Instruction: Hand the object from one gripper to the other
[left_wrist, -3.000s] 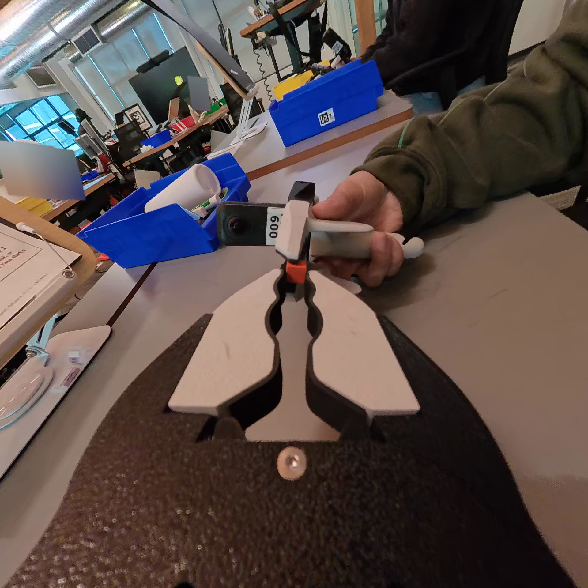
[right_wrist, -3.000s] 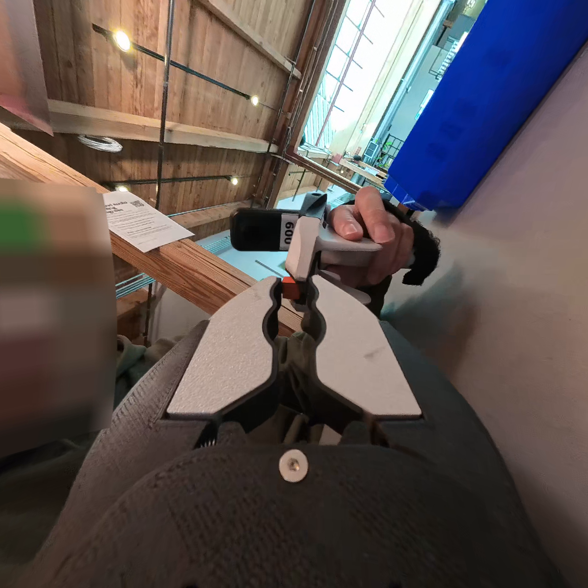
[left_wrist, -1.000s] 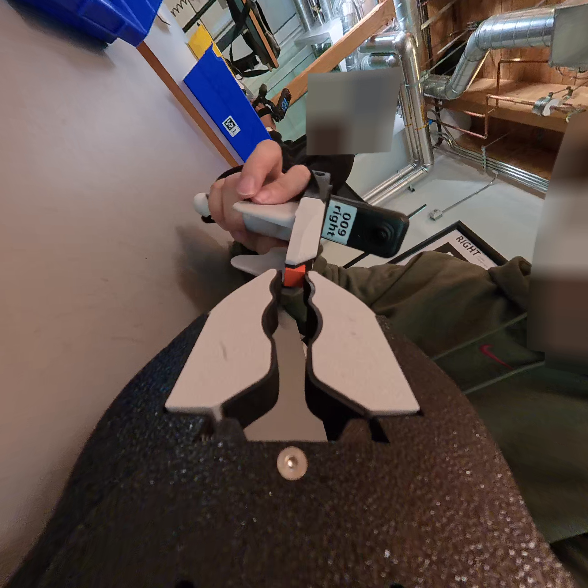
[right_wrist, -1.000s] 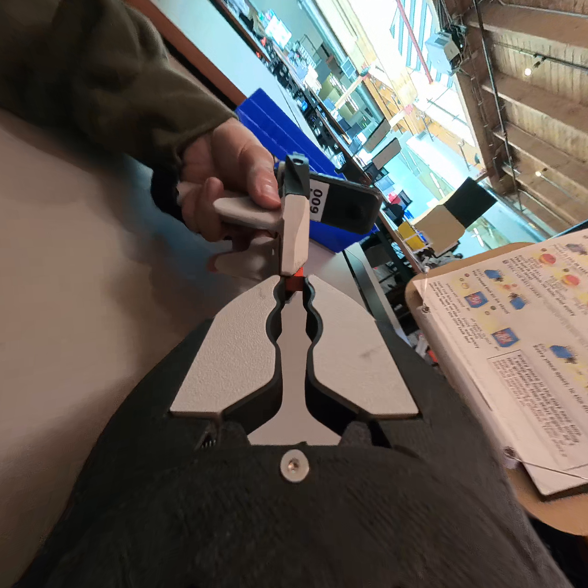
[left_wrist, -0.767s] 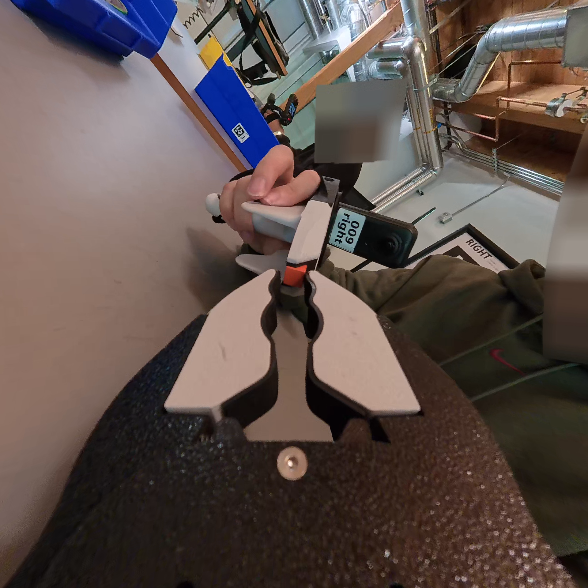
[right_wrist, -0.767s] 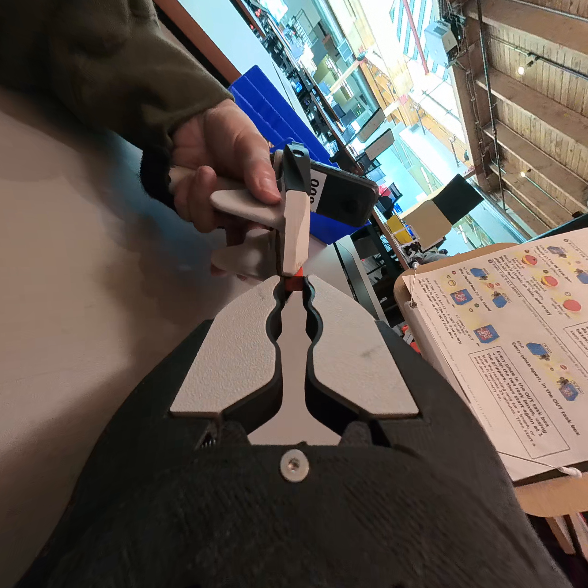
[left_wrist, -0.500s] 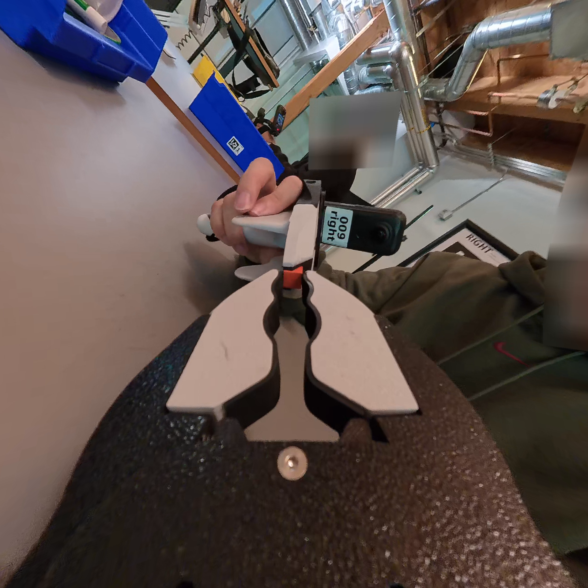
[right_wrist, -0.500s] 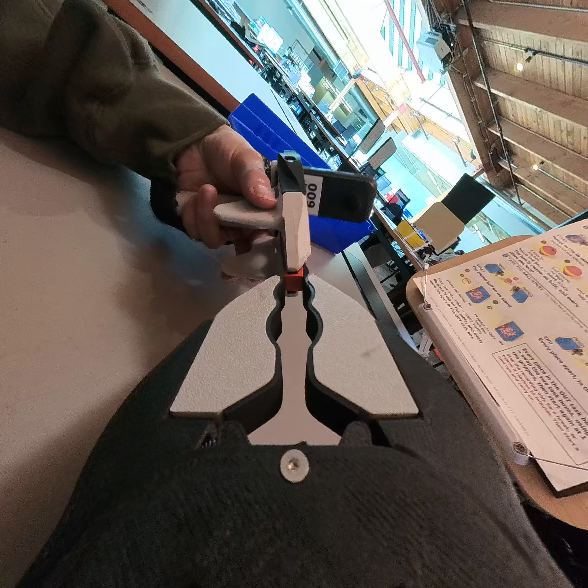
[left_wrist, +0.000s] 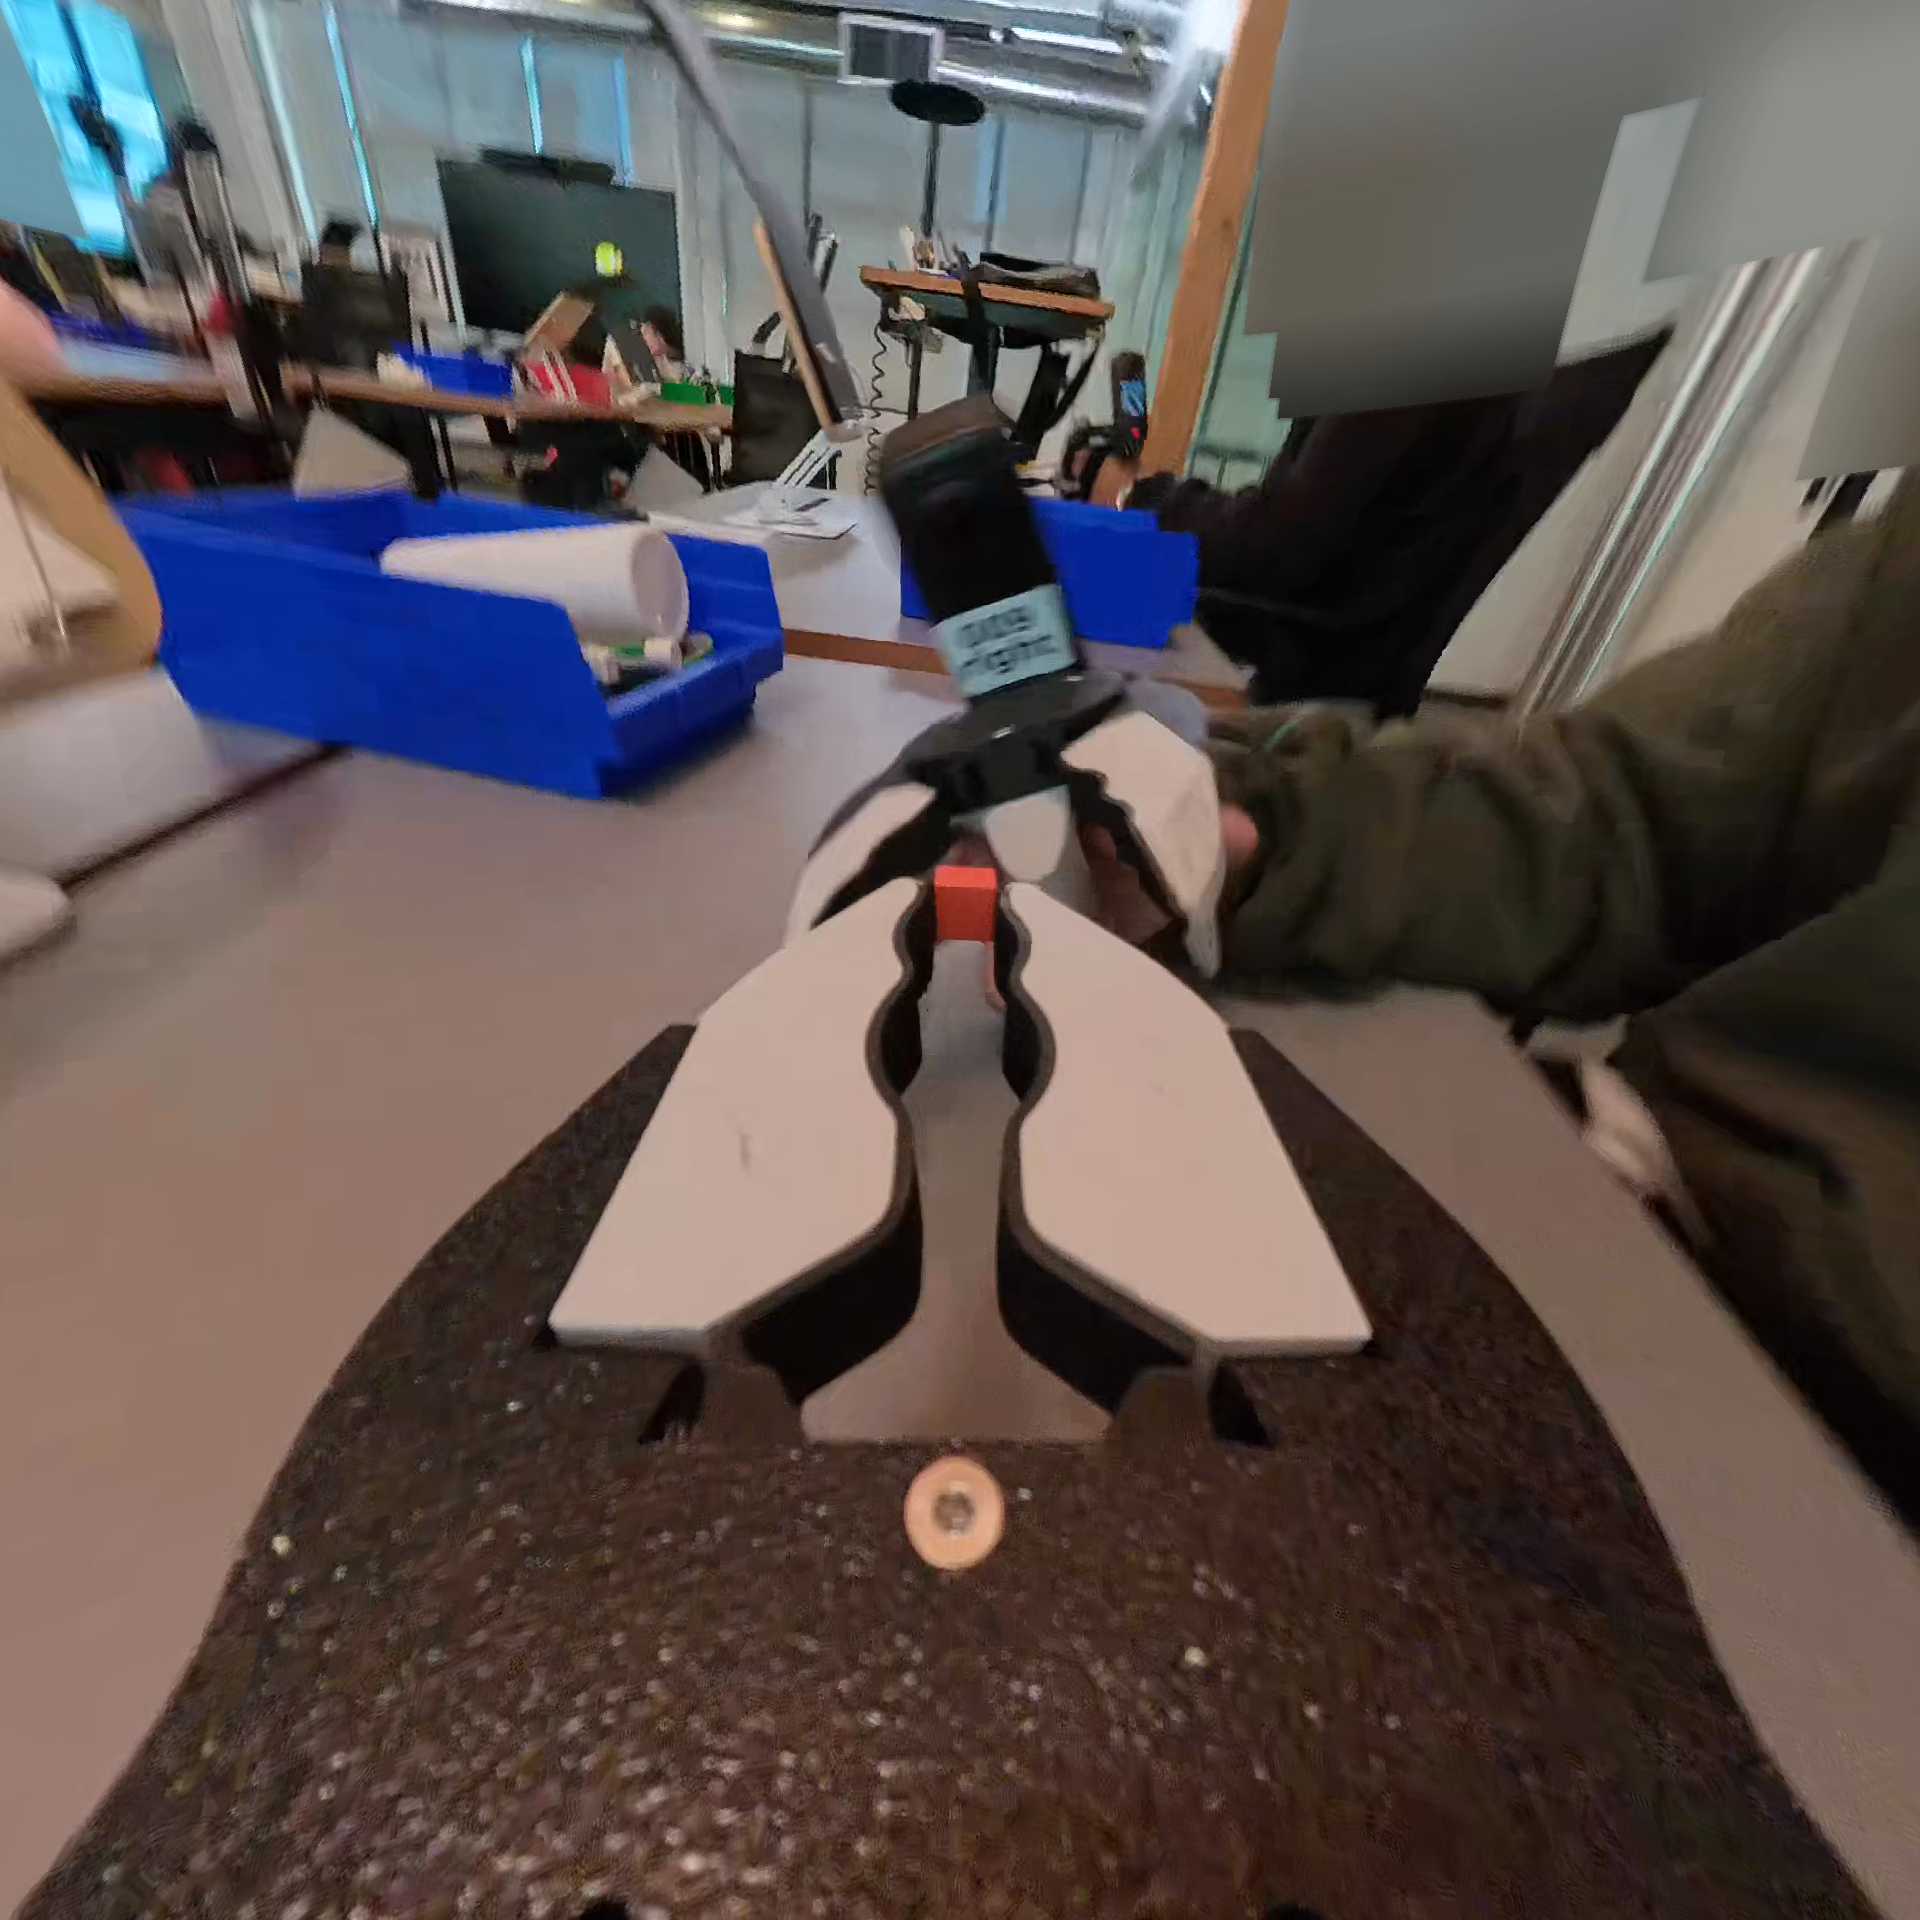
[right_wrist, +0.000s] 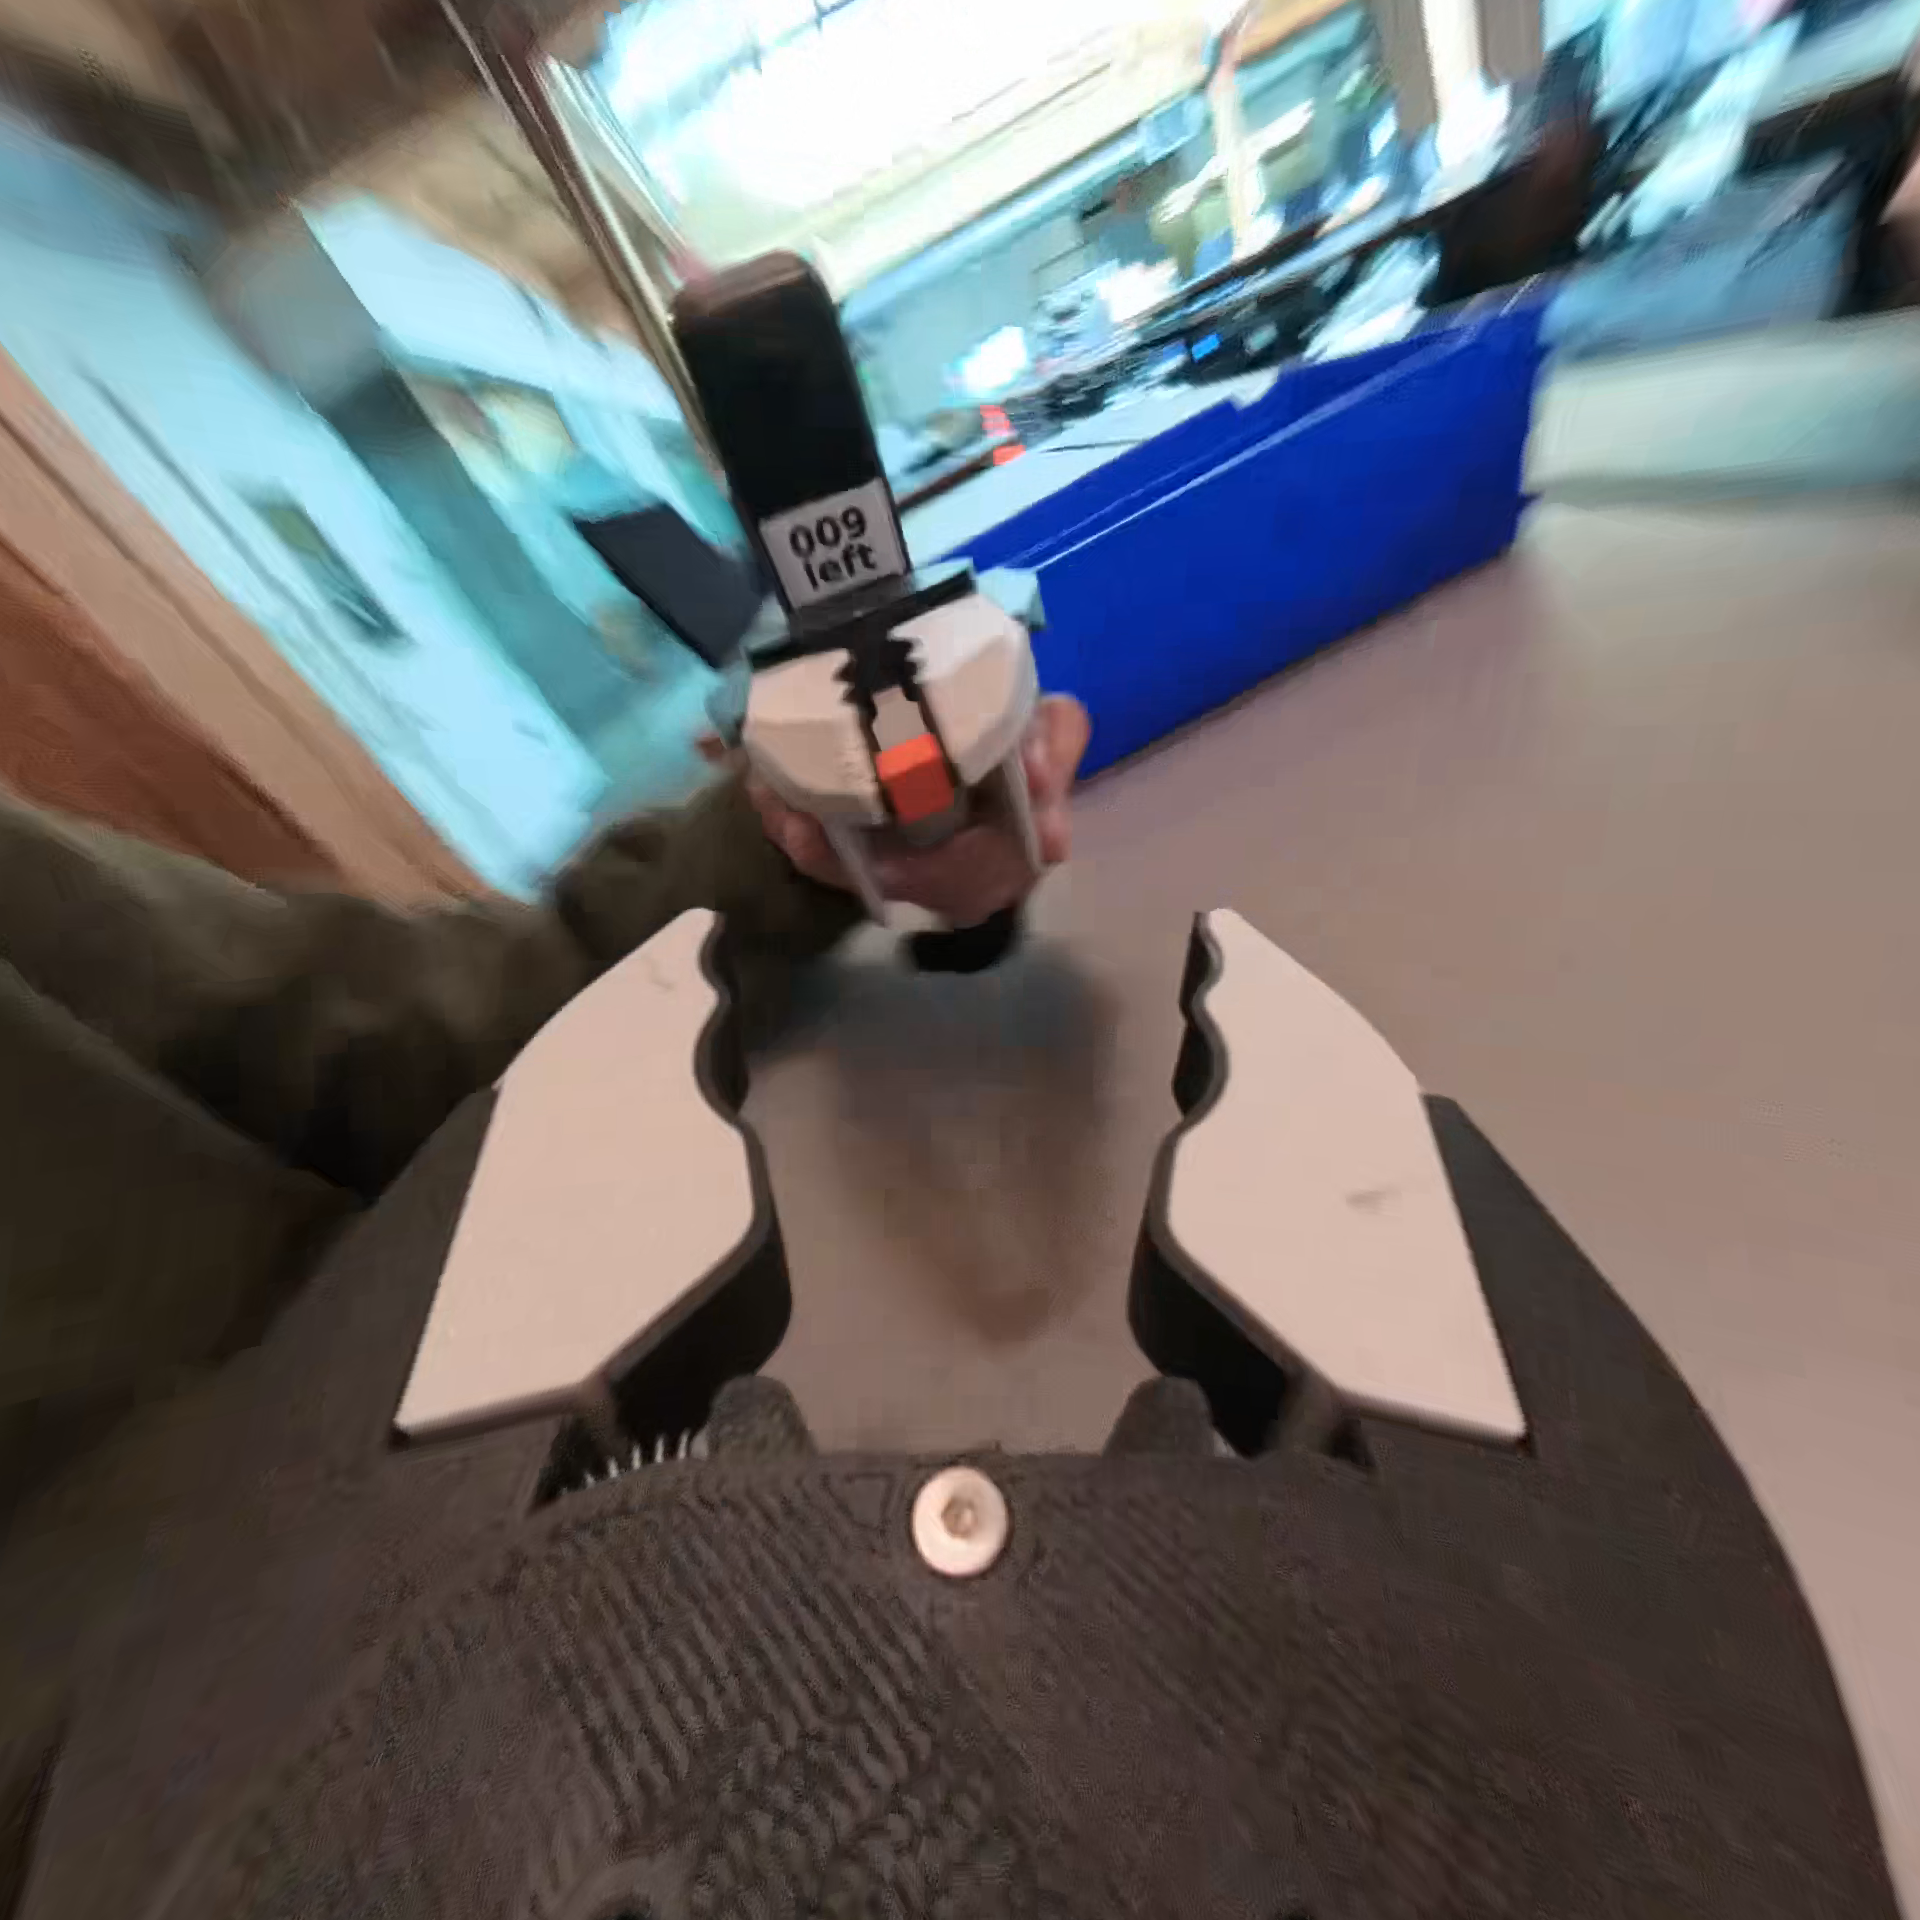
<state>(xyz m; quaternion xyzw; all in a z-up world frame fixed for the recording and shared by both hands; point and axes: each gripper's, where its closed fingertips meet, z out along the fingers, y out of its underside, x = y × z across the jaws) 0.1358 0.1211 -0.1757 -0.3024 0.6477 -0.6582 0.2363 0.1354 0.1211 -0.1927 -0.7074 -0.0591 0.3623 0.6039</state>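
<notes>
A small orange block sits pinched between the tips of my left gripper, which is shut on it and held above the grey table. My right gripper is open wide and empty. It faces the left gripper from a short distance, and the orange block shows at that gripper's tips. In the left wrist view the right gripper is just beyond the block, its fingers spread apart and off the block.
A blue bin holding a white roll stands at the back left of the table. Another blue bin stands behind the left gripper. The person's olive sleeve reaches in from the right.
Both grippers were shut on the orange block; the right one has opened and drawn back. The block stays in the left gripper. Both grippers have swung round to level.
</notes>
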